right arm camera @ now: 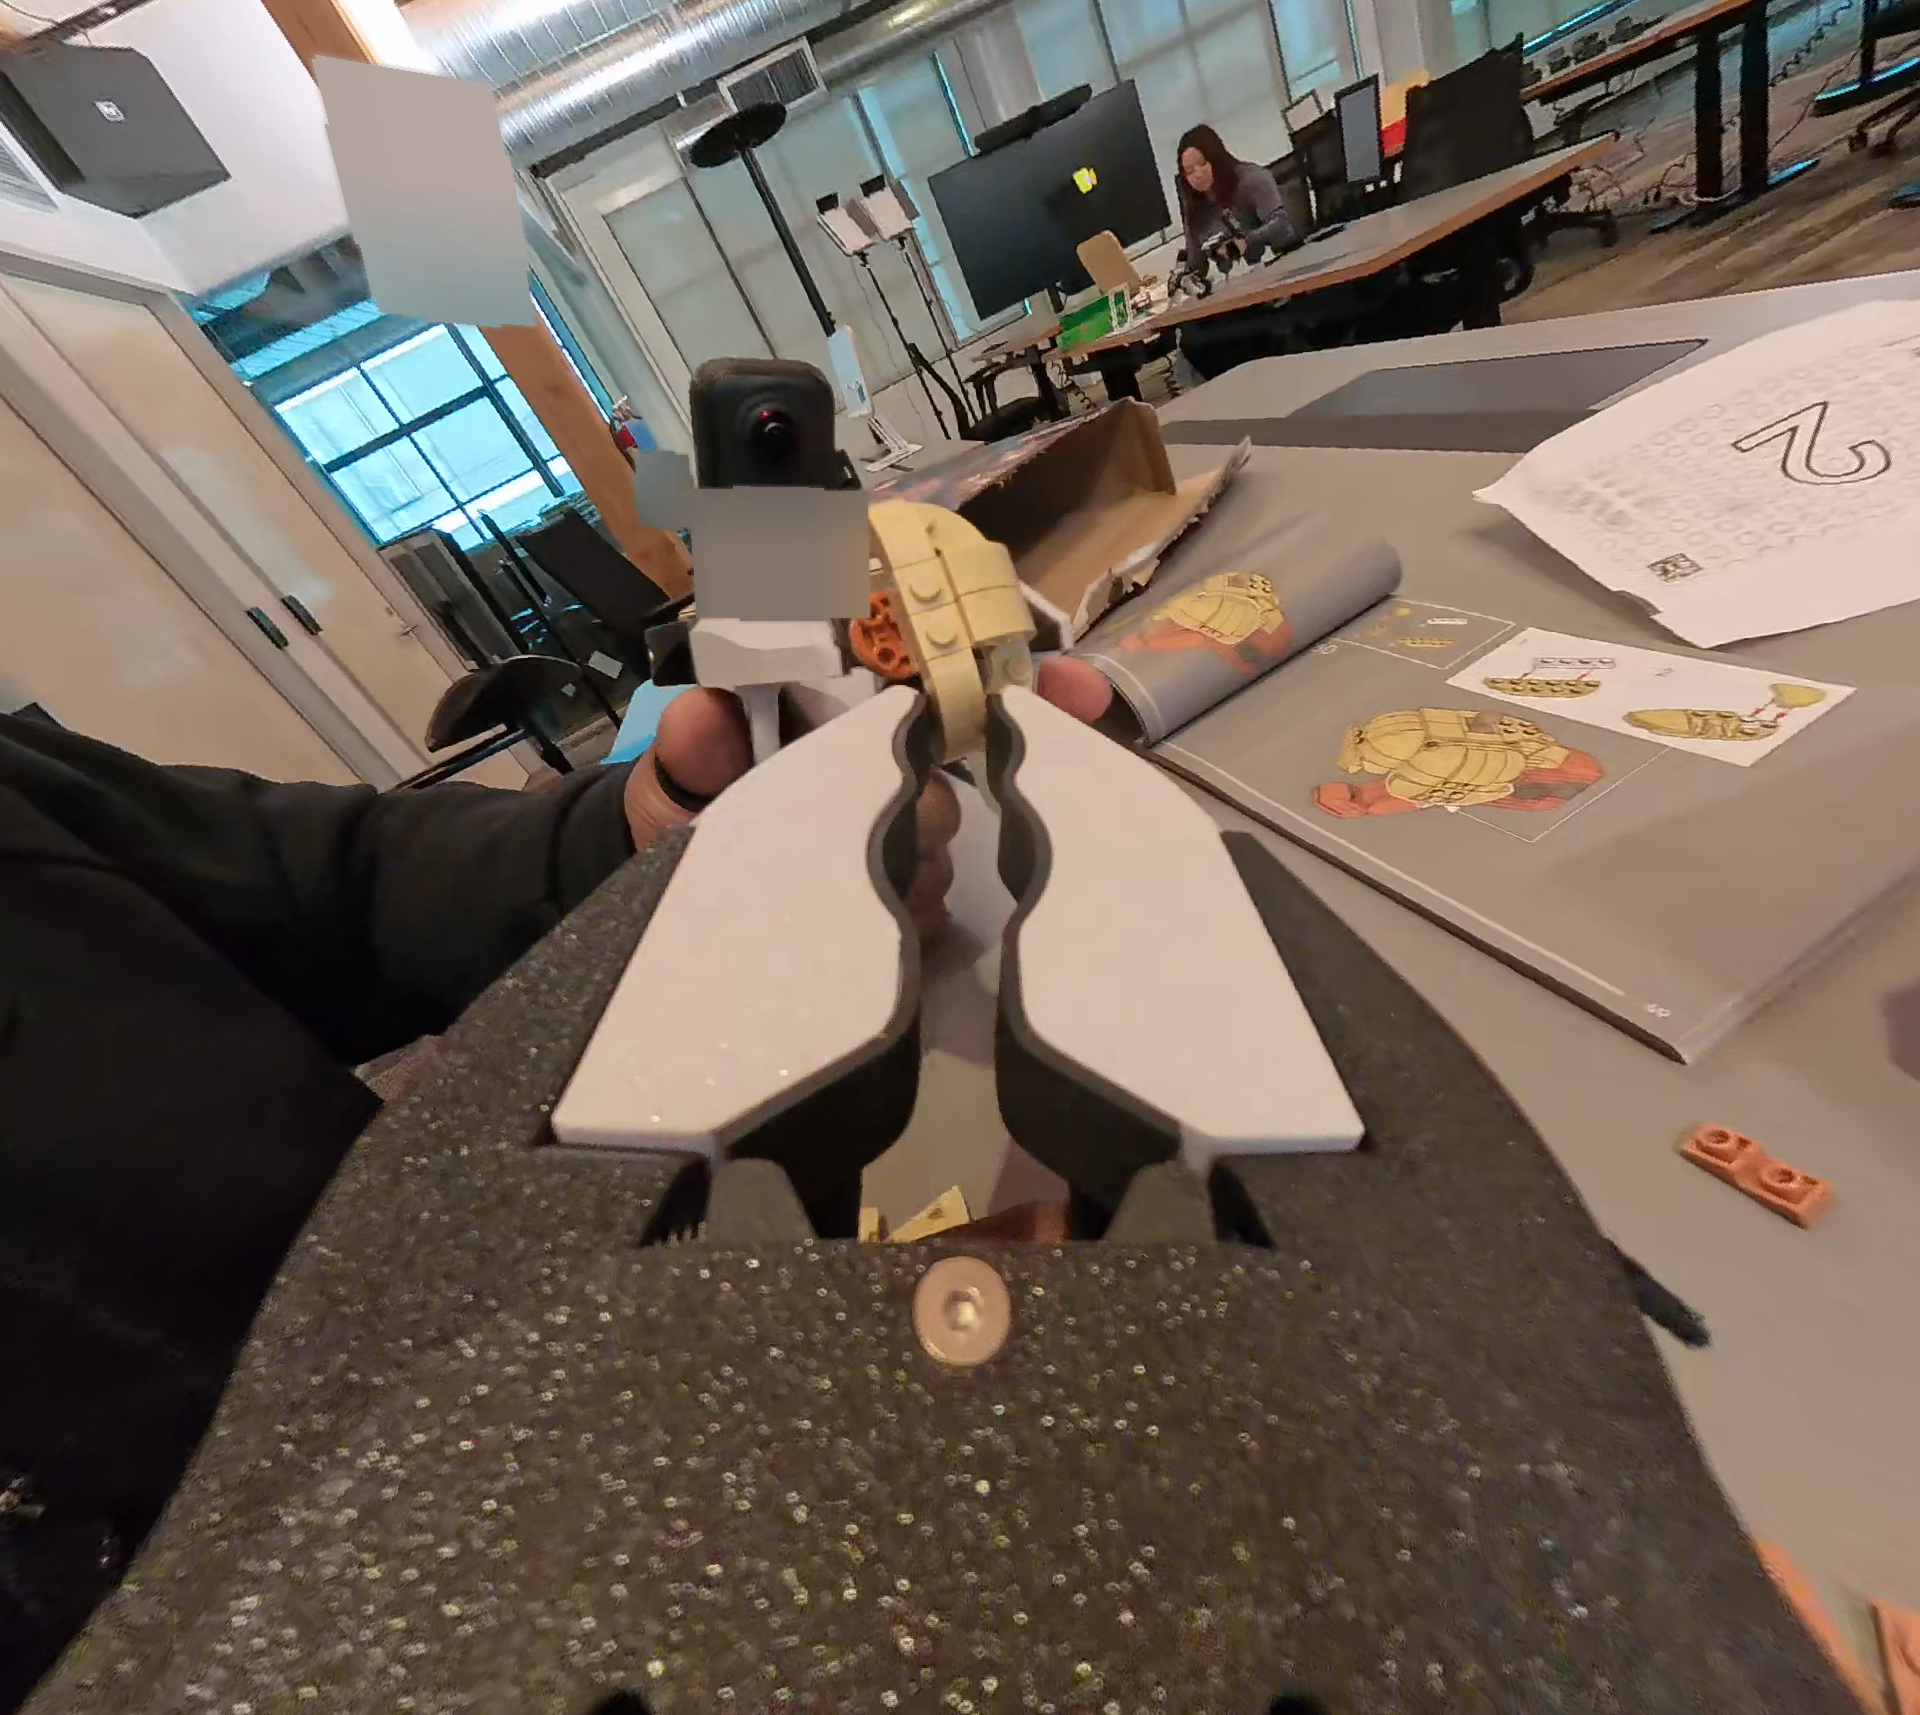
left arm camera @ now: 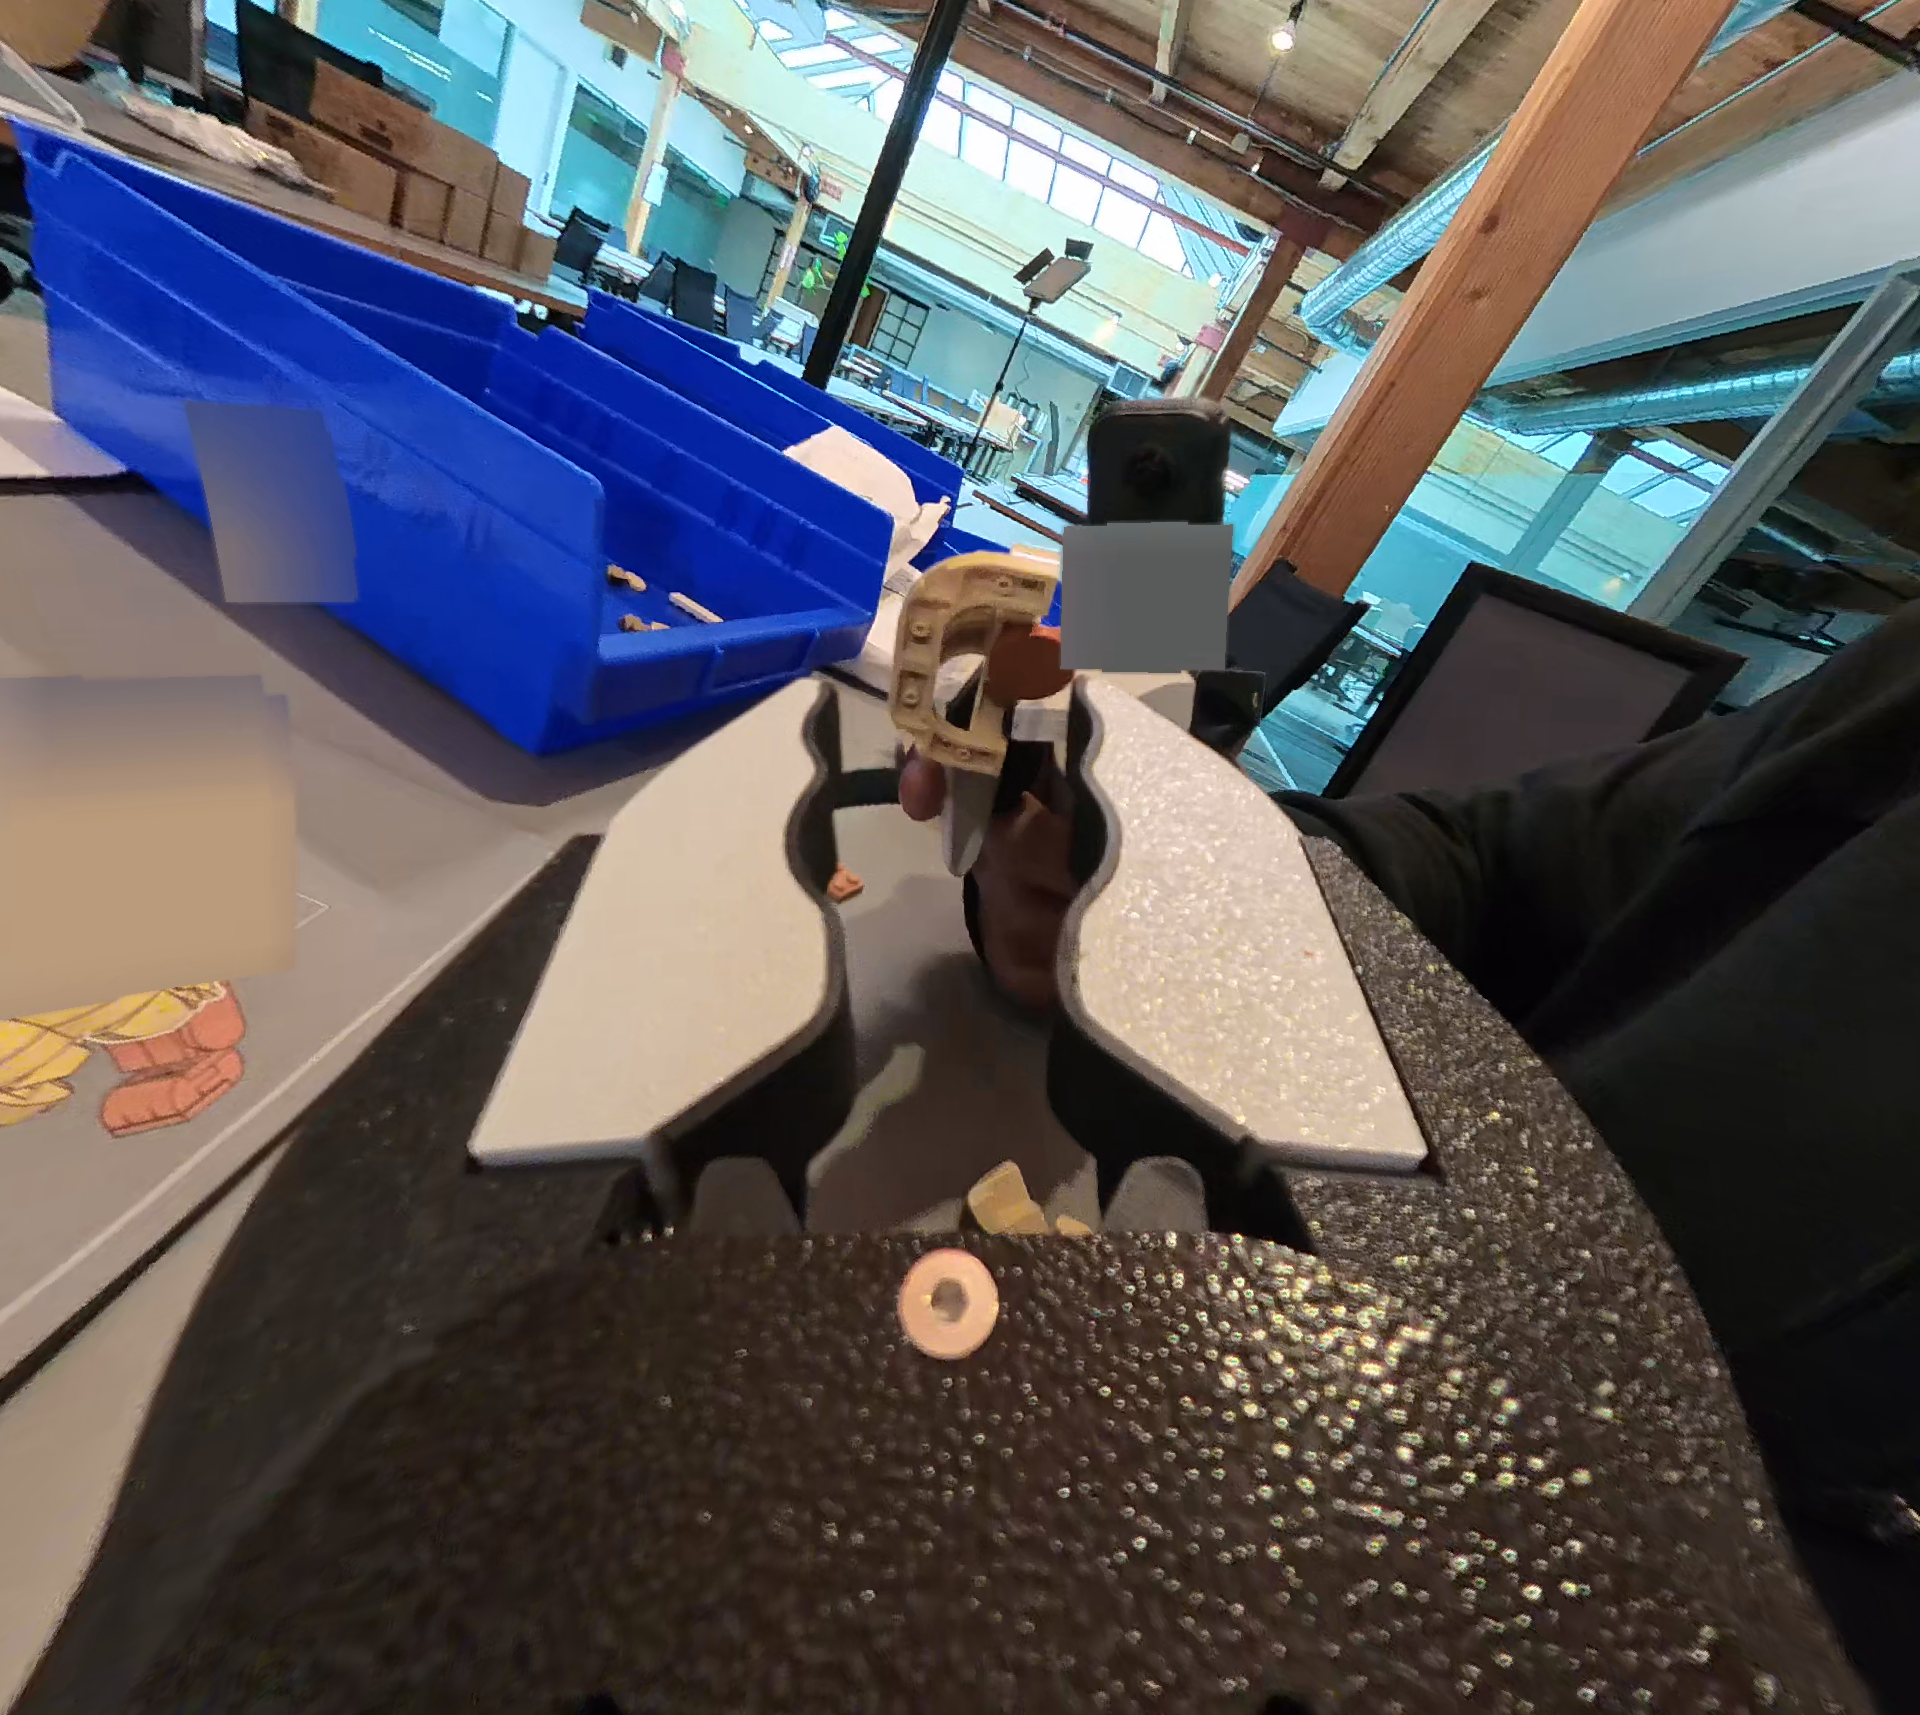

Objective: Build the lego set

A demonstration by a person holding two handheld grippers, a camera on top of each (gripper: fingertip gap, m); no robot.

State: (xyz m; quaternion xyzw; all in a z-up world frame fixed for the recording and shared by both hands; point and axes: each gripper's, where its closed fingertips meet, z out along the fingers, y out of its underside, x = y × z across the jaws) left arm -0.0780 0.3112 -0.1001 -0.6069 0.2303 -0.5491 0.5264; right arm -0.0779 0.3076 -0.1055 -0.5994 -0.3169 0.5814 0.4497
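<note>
My right gripper (right arm camera: 958, 709) is shut on a curved tan lego assembly (right arm camera: 951, 616) and holds it up above the grey table (right arm camera: 1558, 1094). A round orange piece (right arm camera: 883, 626) sits on the assembly's left side. The left gripper (right arm camera: 769, 657) faces it, one finger on each side of the assembly. In the left wrist view my left gripper (left arm camera: 951, 699) is open. The tan assembly (left arm camera: 961, 626) and the orange piece (left arm camera: 1029, 663) stand between its fingertips (left arm camera: 1101, 730). Whether the fingers touch the assembly is unclear.
An open instruction booklet (right arm camera: 1455, 782) lies to the right, with a printed sheet (right arm camera: 1714, 470) and a torn cardboard box (right arm camera: 1081, 502) beyond. An orange-pink plate (right arm camera: 1756, 1177) lies on the table. Blue bins (left arm camera: 416, 460) holding small tan pieces (left arm camera: 665, 600) stand to the left. My left and right fingertips are right by each other. Both grippers' tips are roughly 15 cm from the orange-pink plate (right arm camera: 1756, 1177).
</note>
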